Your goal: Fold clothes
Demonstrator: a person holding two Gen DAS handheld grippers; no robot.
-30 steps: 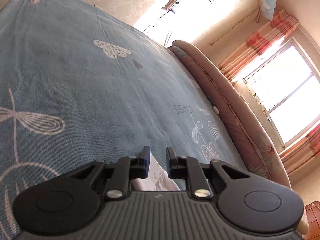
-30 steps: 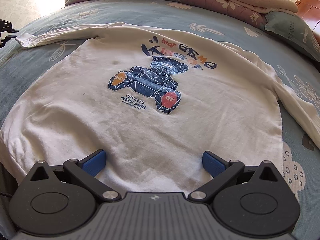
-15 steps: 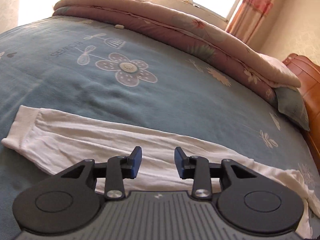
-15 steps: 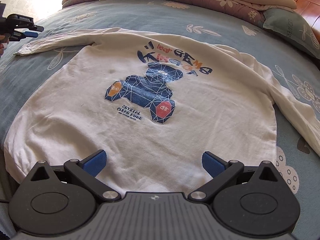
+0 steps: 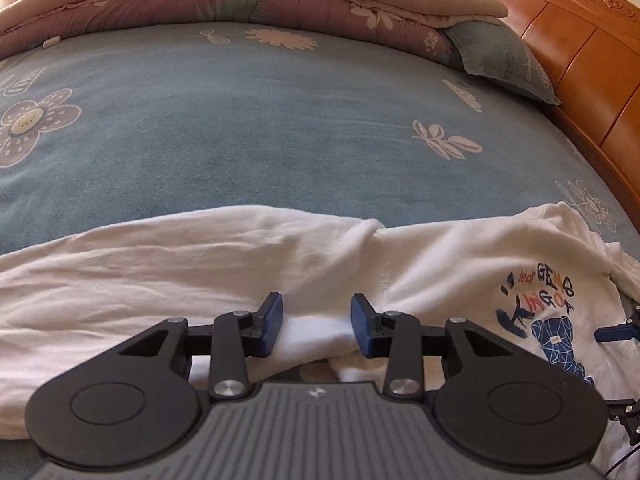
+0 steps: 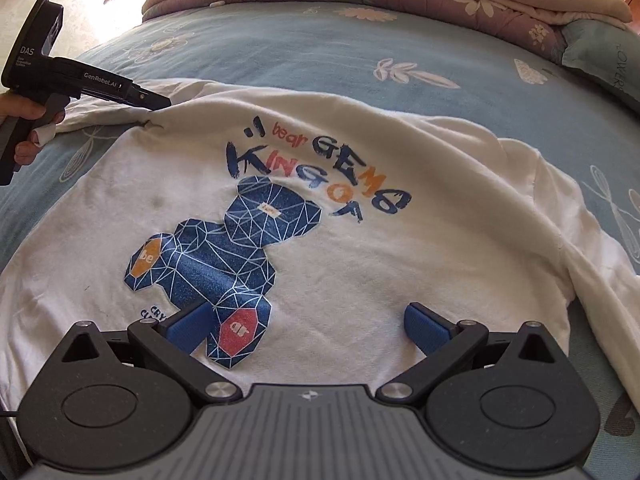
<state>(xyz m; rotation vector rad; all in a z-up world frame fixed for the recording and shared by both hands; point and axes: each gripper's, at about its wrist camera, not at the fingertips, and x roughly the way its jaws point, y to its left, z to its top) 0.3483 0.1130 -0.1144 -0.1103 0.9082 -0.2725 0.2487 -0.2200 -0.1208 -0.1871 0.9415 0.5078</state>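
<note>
— On the bed [image 6: 304,44], what do we have in front of us?

— We see a white sweatshirt [image 6: 360,240] lying flat, chest up, on the blue flowered bedspread. Its print, a blue faceted bear [image 6: 224,264] under lettering, faces us in the right wrist view. Both sleeves run out to the sides; the left sleeve [image 5: 180,256] stretches across the left wrist view as a long wrinkled band.

— And our left claw [image 5: 316,330]?

— We hold it at the armpit, where that sleeve joins the body. Its blue pads [image 5: 270,326] stand partly apart, with a bunched fold of white cloth lying between them. We can't tell for sure whether the pads press the cloth; a sliver of gap seems to show at each side. From the right wrist view the tip of that tool [image 6: 152,100] sits at the shoulder seam, where the fabric puckers, and a hand [image 6: 24,120] grips its handle.

— Our right claw [image 6: 308,328]?

— Spread wide, nothing between the pads. It hangs over the lower half of the shirt, the left pad [image 6: 188,326] above the bear's leg, the other over plain white cloth.

— What else is around?

— A folded pink and beige quilt [image 5: 248,4] lies along the far side of the bed, a blue-grey pillow [image 5: 504,64] just beside it, and a wooden headboard [image 5: 580,52] behind.
</note>
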